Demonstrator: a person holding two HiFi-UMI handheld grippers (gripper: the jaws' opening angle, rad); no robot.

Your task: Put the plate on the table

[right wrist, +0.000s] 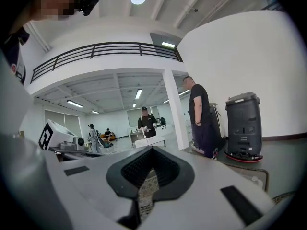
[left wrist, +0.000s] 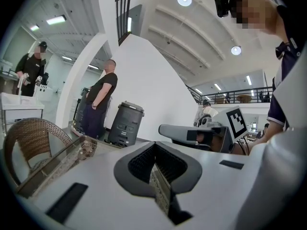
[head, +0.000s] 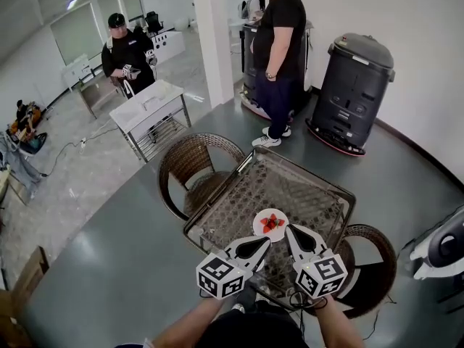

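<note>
L tool (head: 264, 242) closed, R tool (head: 291, 231) closed, plate (head: 280, 214) w/ strawberries (head: 270, 223) on table (head: 304, 187)

Grey floor (head: 109, 267), white walls (head: 406, 20), wicker chairs (head: 183, 162), round ceiling lights (left wrist: 184, 0).

Plate (head: 270, 237) on table (head: 290, 187), near edge

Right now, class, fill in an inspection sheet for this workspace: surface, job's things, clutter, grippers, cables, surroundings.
Surface: glass-topped wicker table.
Job's things: white plate with red fruit pieces, resting on the table towards its near edge.
Clutter: nothing seen.
Grippers: left gripper and right gripper both shut and empty, tips close to the plate.
Cables: one cable on the floor, far left.
Surroundings: wicker chair on either side, standing person, black machine by the wall.
</note>
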